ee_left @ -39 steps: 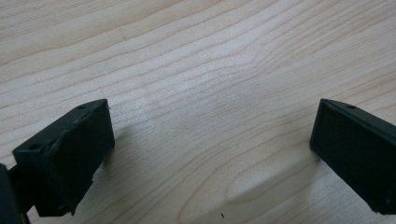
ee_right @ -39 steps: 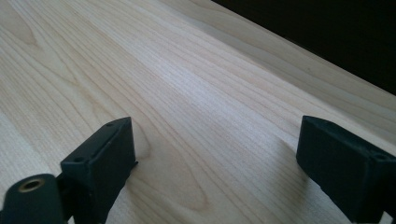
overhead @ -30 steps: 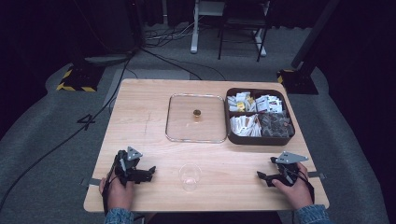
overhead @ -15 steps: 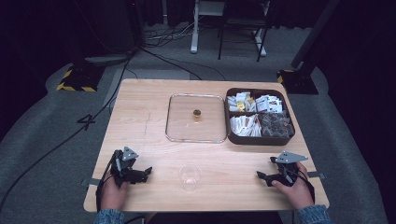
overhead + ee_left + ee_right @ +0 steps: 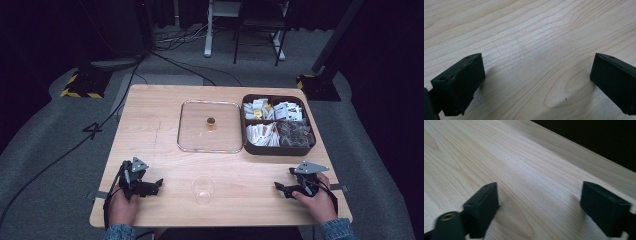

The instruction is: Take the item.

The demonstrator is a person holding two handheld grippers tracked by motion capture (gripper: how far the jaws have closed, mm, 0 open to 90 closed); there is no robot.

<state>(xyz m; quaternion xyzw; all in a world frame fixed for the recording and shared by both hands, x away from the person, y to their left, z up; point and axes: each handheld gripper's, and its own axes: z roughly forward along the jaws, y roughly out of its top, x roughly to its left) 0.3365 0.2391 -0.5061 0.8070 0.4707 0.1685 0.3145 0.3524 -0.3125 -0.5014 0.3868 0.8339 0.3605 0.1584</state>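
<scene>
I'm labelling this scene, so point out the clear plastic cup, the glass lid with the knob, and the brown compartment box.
clear plastic cup (image 5: 203,189): high view, on its side wall.
glass lid (image 5: 192,135): high view, on the bare pane left of the knob.
brown compartment box (image 5: 278,149): high view, on its near wall.

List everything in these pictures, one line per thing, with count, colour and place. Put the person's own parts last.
table: 1, light wood, centre
lid: 1, clear glass with a small brass knob, flat on the table's middle
box: 1, dark brown, four compartments of sachets, right of the lid
cup: 1, clear, upright near the front edge
cables: several, black, on the grey floor
left gripper: 1, black, front left, jaws apart
right gripper: 1, black, front right, jaws apart
</scene>
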